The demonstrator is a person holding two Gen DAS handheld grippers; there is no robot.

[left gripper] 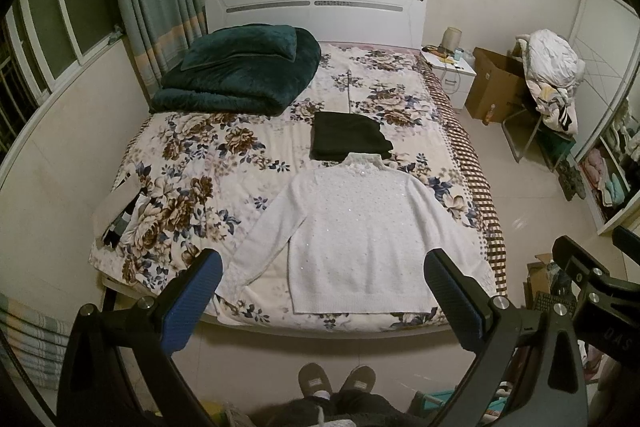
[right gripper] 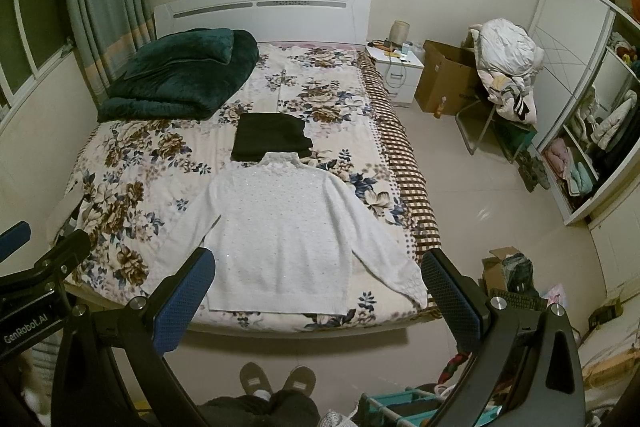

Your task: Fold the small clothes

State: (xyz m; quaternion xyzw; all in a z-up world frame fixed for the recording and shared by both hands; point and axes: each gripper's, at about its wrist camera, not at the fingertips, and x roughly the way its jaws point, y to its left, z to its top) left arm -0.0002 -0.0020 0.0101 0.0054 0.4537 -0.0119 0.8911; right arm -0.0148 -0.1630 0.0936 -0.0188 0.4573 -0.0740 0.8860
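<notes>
A white sweater (left gripper: 360, 239) is laid flat on the floral bedspread (left gripper: 192, 163) near the foot of the bed, sleeves spread, ready for folding. The left gripper (left gripper: 324, 291) and right gripper (right gripper: 318, 291) are held wide open above it, and nothing is gripped. A folded black garment (left gripper: 348, 141) is set aside, touching its collar.

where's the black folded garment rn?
In both views the black folded garment lies mid-bed on the floral bedspread, just beyond the collar of the spread-out white sweater, with the dark green blanket to its far left.
</notes>
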